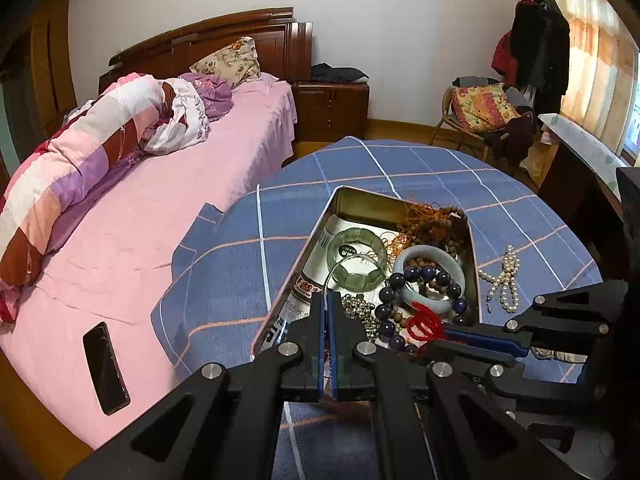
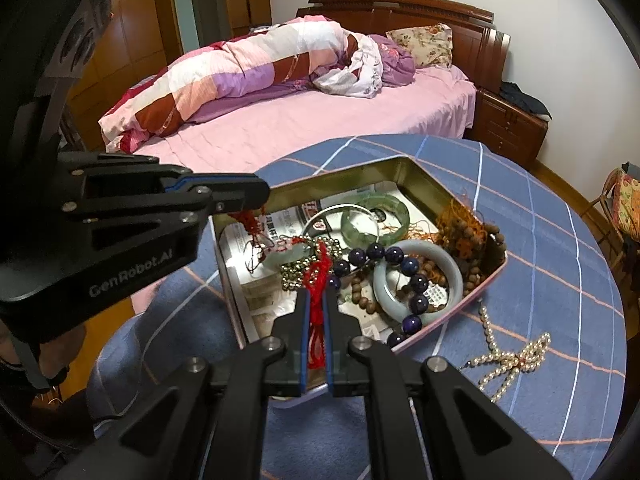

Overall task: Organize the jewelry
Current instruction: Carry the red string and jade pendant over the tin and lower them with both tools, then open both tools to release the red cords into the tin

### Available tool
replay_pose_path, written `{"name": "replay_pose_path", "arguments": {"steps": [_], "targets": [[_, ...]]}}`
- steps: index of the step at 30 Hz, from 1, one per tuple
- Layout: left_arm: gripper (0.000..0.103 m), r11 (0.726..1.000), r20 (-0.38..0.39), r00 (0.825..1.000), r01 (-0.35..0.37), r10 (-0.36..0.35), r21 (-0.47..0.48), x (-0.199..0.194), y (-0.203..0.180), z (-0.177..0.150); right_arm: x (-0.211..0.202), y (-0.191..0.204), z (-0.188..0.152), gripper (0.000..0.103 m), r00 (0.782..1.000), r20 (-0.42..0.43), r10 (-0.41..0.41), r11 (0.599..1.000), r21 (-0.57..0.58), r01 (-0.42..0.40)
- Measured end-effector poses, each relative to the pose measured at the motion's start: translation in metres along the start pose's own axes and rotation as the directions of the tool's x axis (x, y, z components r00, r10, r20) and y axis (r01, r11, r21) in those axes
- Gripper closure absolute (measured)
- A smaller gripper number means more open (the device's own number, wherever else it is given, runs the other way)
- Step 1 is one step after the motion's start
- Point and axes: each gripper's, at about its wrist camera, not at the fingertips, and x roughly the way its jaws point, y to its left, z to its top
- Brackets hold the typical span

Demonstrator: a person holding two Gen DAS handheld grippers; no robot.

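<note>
An open metal tin [image 1: 360, 196] [image 2: 400, 172] on the round table holds a green bangle [image 1: 360, 234] [image 2: 396, 204], a pale jade bangle [image 1: 436, 304] [image 2: 384, 292], dark purple beads [image 1: 428, 272] [image 2: 394, 254] and brown wooden beads [image 1: 436, 224] [image 2: 464, 236]. My left gripper [image 1: 326, 300] [image 2: 262, 196] is shut over the tin's near-left part. A thin red cord [image 2: 250, 222] hangs from its tips to a pale pendant [image 2: 292, 252]. My right gripper [image 2: 318, 292] [image 1: 434, 340] is shut on a red knotted tassel [image 2: 316, 280] [image 1: 424, 320] beside the purple beads.
A pearl necklace [image 1: 506, 280] [image 2: 512, 356] lies on the blue checked cloth [image 1: 400, 164] right of the tin. A pink bed [image 1: 180, 208] stands close behind the table, with a black phone [image 1: 106, 368] on it. A chair [image 1: 480, 116] piled with cloth is at the far right.
</note>
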Motion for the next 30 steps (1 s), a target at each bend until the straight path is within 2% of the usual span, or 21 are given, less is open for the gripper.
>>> {"name": "replay_pose_path", "arguments": {"steps": [17, 26, 28, 29, 30], "targets": [[0.103, 1.000, -0.025, 1.000, -0.005, 0.005, -0.005, 0.011, 0.002, -0.007, 0.008, -0.003, -0.006, 0.094, 1.000, -0.023, -0.014, 1.000, 0.003, 0.014], [0.101, 1.000, -0.035, 0.999, 0.016, -0.017, -0.010, 0.012, -0.001, -0.009, 0.010, -0.011, -0.010, 0.090, 1.000, -0.015, -0.017, 0.999, 0.044, 0.017], [0.095, 1.000, -0.040, 0.999, 0.018, -0.018, -0.005, 0.011, -0.004, -0.009, 0.009, -0.012, -0.010, 0.080, 1.000, -0.015, -0.015, 0.999, 0.049, 0.016], [0.082, 1.000, -0.037, 0.999, 0.018, -0.018, -0.001, 0.010, -0.005, -0.010, 0.009, -0.012, -0.011, 0.067, 1.000, -0.012, -0.012, 0.999, 0.052, 0.013], [0.057, 1.000, -0.031, 0.999, 0.010, -0.010, 0.002, 0.008, -0.007, -0.010, 0.007, -0.013, -0.011, 0.053, 1.000, 0.000, -0.006, 0.998, 0.057, 0.006]]}}
